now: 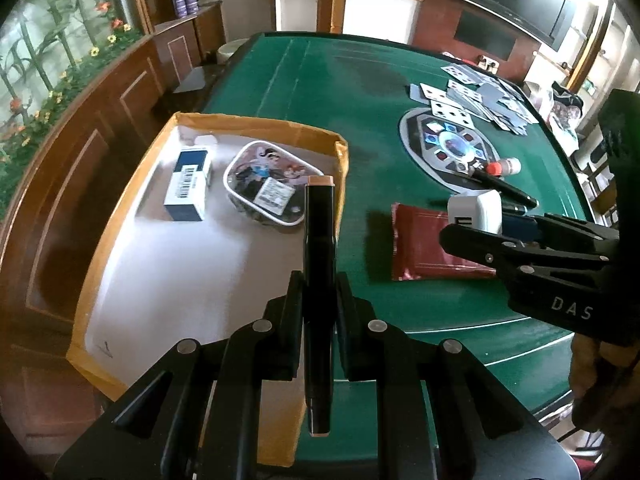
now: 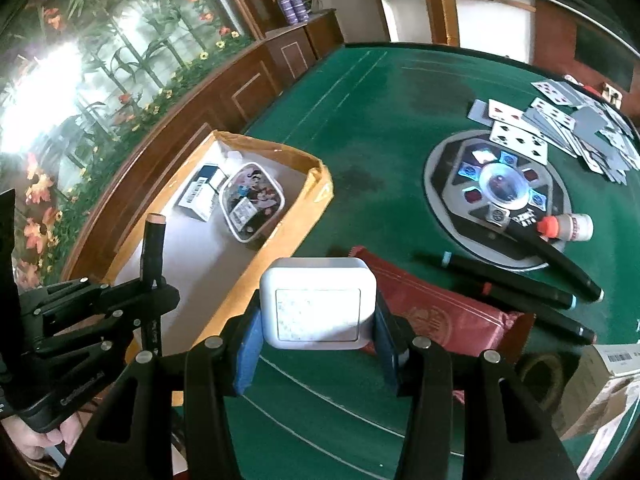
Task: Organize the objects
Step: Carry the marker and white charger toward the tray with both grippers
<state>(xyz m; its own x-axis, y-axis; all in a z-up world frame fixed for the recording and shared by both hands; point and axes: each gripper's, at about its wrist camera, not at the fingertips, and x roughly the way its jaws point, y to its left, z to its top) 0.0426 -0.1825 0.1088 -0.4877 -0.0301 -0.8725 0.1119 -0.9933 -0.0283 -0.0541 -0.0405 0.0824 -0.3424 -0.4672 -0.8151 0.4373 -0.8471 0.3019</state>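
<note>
My left gripper (image 1: 319, 300) is shut on a black marker (image 1: 318, 240) with tan end caps, held above the right wall of the cardboard box (image 1: 120, 216). It also shows in the right wrist view (image 2: 154, 284) with the marker (image 2: 153, 248). My right gripper (image 2: 318, 320) is shut on a white USB charger (image 2: 318, 304), above the green table (image 2: 380, 120) and a red pouch (image 2: 440, 312). In the left wrist view the right gripper (image 1: 460, 232) holds the charger (image 1: 476, 210). The box holds a blue-white carton (image 1: 190, 184) and a cartoon-printed case (image 1: 266, 184).
Several black markers (image 2: 520, 280) and a small red-capped bottle (image 2: 568, 227) lie right of the pouch. A round game panel (image 2: 496, 196) sits mid-table with scattered playing cards (image 2: 560, 128) behind. A cardboard carton (image 2: 600, 388) is at the right edge. Wooden panelling (image 1: 80, 140) borders the left.
</note>
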